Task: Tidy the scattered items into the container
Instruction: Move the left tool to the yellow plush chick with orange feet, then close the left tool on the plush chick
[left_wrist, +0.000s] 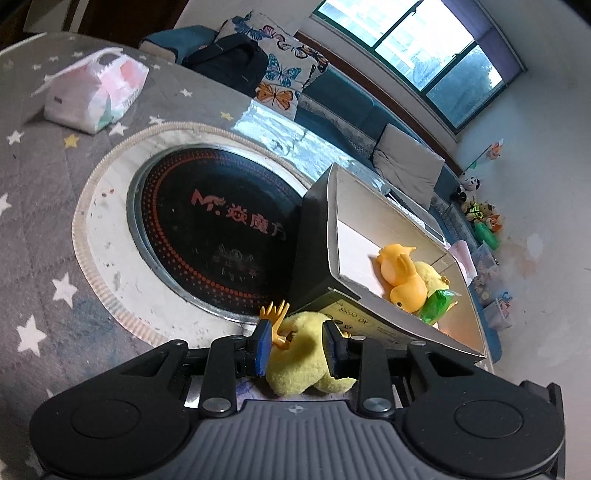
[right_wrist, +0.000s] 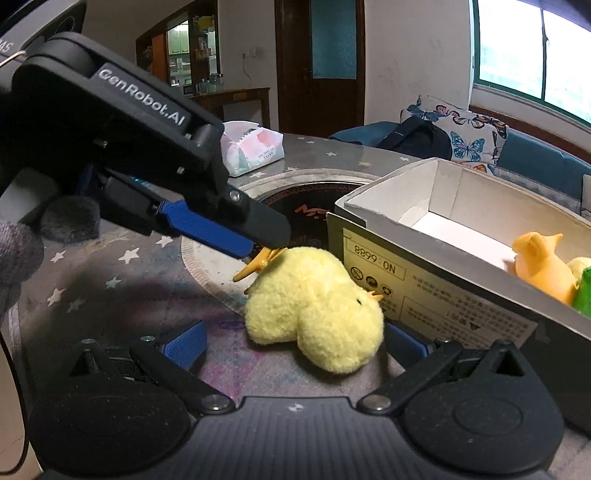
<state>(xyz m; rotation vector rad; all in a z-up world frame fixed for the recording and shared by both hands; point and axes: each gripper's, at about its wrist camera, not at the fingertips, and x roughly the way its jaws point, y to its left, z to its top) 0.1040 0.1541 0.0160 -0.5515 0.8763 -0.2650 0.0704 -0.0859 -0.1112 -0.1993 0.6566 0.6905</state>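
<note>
Two toys lie in the box; left tool clamps chick, right tool spread.

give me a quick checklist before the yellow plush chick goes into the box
1. Left gripper closed on the yellow plush chick: cannot tell; the pads flank the body, but the right wrist view shows the tips near its orange feet.
2. Chick off the table: not ok, it lies on the star-patterned tablecloth.
3. Right gripper out of the way: not ok, its open fingers straddle the chick.
4. Box top open: ok.
5. Room inside the box: ok, bare floor beside the orange toy and green packet.
</note>
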